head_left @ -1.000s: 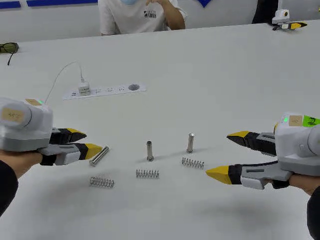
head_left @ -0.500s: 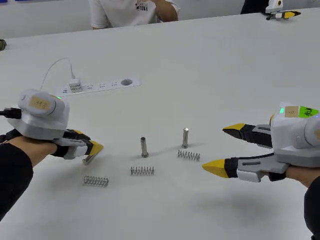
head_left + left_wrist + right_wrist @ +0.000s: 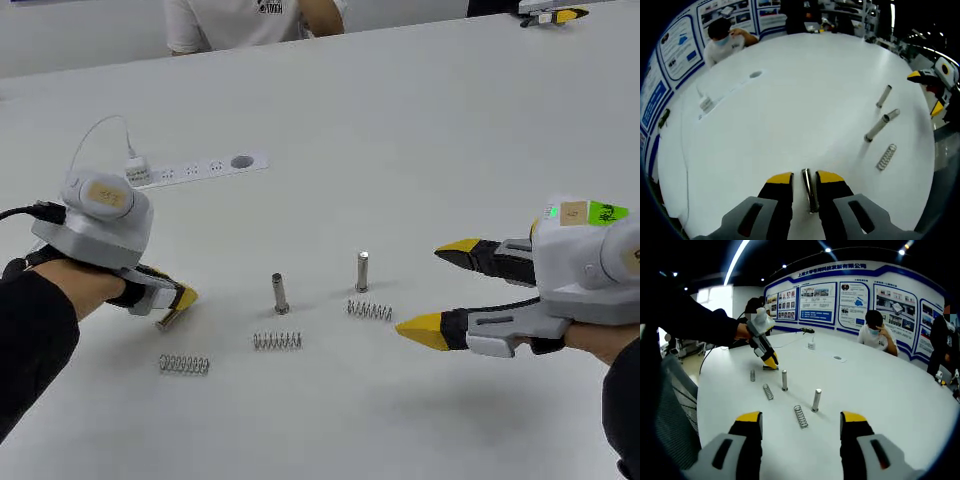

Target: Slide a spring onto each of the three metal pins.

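Three metal pins sit in a row across the near middle of the white bench (image 3: 420, 130). The lying pin (image 3: 167, 321) is flat on the bench at the left end of the row. The middle pin (image 3: 280, 293) and the right pin (image 3: 363, 271) stand upright, apart from each other. A little closer to the bench's near edge lie three springs, none of them on a pin. The left spring (image 3: 184, 365) is in front of the lying pin, the middle spring (image 3: 277, 341) is in front of the middle pin, and the right spring (image 3: 369, 310) is near the foot of the right pin.

The left gripper (image 3: 182, 298) points down at the lying pin. In the left gripper view its jaws stand narrowly apart with that pin between them, and I cannot tell whether they press on it. The right gripper (image 3: 440, 288) hovers to the right of the row, jaws spread wide and holding nothing.

Toward the far left of the bench lies a power strip (image 3: 200, 168) with a white plug (image 3: 138, 170) in it. A person (image 3: 240, 20) sits at the far edge
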A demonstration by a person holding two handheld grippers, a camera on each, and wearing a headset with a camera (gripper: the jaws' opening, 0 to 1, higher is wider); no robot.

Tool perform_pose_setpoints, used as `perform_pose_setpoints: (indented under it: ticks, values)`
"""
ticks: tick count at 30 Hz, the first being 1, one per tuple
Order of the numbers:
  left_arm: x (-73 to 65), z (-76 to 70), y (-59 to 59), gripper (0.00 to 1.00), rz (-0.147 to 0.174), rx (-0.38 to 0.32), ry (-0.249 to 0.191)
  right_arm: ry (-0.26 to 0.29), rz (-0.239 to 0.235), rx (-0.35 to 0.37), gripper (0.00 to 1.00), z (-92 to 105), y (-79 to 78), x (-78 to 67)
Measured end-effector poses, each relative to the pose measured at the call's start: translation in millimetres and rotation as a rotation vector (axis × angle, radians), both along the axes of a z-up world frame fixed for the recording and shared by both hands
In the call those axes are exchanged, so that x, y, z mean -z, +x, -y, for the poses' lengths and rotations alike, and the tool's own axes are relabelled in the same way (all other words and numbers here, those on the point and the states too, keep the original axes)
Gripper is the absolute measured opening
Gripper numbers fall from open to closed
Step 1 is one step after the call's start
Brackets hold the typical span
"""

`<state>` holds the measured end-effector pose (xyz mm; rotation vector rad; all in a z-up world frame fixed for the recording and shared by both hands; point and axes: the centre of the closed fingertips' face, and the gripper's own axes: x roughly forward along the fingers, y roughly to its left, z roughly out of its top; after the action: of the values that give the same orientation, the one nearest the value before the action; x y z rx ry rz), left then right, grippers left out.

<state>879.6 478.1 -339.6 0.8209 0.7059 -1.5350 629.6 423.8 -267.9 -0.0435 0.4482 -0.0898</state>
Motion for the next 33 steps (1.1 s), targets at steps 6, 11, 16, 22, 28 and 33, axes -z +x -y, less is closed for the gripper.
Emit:
perform_pose_setpoints:
  ticks: [6,11,16,22,28,33]
  values:
    - [-0.1,2.3,0.5,0.16,0.014,0.0,0.026,0.0,-0.003,-0.006,0.64,-0.9,0.3,0.8]
    - [2.1,1.3,-0.3,0.14,0.017,-0.002,0.053,0.001,-0.003,-0.007,0.64,-1.0,0.5,1.1]
    - [5.4,0.4,-1.2,0.12,0.022,-0.002,0.074,0.0,-0.001,-0.008,0.63,-1.1,0.6,0.9]
    - [9.4,-0.2,-1.1,0.12,0.033,-0.001,0.099,-0.001,-0.003,-0.009,0.63,-1.0,0.3,1.6]
    - [10.2,1.1,0.5,0.1,0.031,-0.009,0.11,0.0,-0.006,-0.007,0.63,-0.4,-0.3,2.5]
    - [10.8,1.3,1.4,0.1,0.03,-0.015,0.13,-0.001,-0.006,-0.009,0.63,-0.7,-0.1,2.3]
